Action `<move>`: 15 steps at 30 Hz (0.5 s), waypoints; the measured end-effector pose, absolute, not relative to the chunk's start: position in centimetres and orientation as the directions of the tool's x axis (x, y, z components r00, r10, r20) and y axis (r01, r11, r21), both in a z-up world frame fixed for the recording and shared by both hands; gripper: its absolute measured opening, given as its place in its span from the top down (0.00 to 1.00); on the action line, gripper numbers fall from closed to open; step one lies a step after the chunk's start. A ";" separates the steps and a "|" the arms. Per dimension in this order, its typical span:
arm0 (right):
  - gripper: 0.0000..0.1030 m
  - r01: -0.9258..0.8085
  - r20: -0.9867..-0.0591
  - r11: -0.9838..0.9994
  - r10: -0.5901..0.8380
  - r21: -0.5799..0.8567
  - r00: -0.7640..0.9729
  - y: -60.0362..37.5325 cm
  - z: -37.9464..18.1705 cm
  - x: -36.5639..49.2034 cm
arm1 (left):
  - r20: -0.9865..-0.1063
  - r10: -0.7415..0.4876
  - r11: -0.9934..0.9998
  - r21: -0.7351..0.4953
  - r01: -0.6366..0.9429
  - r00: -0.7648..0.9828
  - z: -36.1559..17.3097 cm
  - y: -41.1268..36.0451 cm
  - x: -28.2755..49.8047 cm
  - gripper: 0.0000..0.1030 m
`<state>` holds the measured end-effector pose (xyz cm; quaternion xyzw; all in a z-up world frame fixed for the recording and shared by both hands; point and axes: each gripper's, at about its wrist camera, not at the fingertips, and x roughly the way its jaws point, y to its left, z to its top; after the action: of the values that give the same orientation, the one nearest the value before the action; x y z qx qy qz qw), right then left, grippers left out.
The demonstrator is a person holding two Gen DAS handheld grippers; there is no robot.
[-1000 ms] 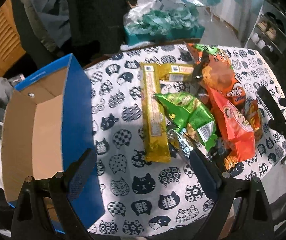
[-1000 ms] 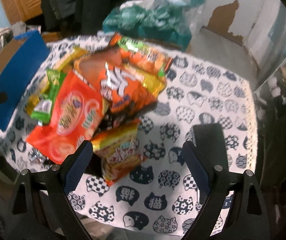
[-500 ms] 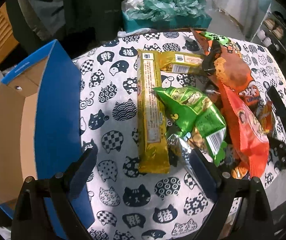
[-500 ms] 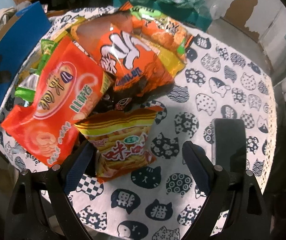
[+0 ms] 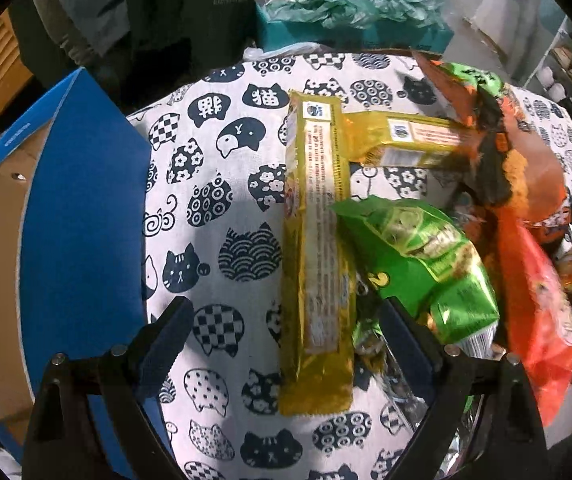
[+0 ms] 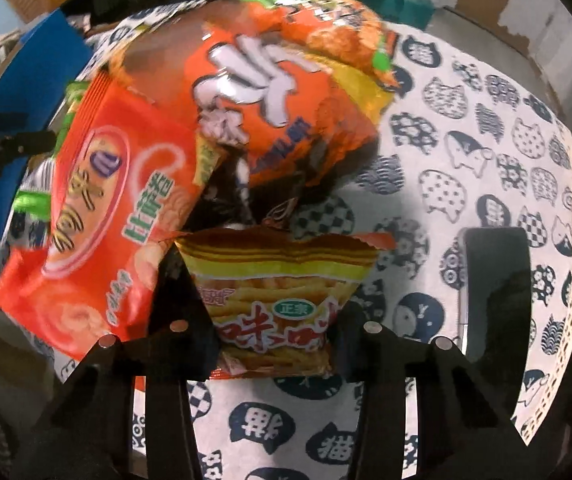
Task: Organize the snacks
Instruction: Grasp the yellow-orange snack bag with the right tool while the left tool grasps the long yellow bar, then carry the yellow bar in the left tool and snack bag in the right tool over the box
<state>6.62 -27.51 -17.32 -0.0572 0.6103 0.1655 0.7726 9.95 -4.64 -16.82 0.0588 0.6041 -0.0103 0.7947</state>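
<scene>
The blue box [image 5: 82,216] waits at the frame's left edge on the desk [image 5: 222,184]. Left tongs [image 5: 282,344] gape empty over the yellow packet [image 5: 318,264]. Right tongs [image 6: 274,312] have just closed, pinching the fries bag [image 6: 278,280], low centre: ready to lift.

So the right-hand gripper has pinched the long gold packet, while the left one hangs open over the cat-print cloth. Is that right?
Not quite. The right gripper has just closed on the small yellow chip bag, not the long gold packet, as the right wrist view shows. The gold packet lies untouched between the fingers of the open left gripper, over the cat-print cloth.
</scene>
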 end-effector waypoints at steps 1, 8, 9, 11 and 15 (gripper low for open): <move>0.60 -0.315 -0.959 0.942 0.190 0.118 0.210 -27.8 -17.1 6.8 | -0.962 0.053 0.993 0.078 0.084 0.269 -17.0 -4.6 10.2 0.09; 0.61 -0.260 -0.949 0.958 0.189 0.122 0.254 -29.5 -16.0 7.0 | -0.964 0.046 0.994 0.070 0.082 0.260 -18.1 -5.0 11.5 0.36; 0.61 -0.256 -0.947 0.959 0.187 0.120 0.259 -29.7 -15.9 6.9 | -0.965 0.038 0.995 0.061 0.084 0.260 -18.2 -5.0 11.5 0.41; 0.61 -0.249 -0.945 0.962 0.177 0.108 0.275 -29.8 -15.5 7.0 | -0.962 0.043 0.995 0.066 0.079 0.269 -18.3 -5.0 11.6 0.49; 0.61 -0.229 -0.941 0.968 0.165 0.098 0.296 -30.3 -14.6 6.8 | -0.951 0.046 0.993 0.077 0.091 0.307 -17.6 -5.1 11.4 0.69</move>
<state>6.80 -30.27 -14.62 -0.0277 0.5805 0.1225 0.8045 11.35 -5.07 -17.61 0.0582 0.5885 -0.0140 0.8063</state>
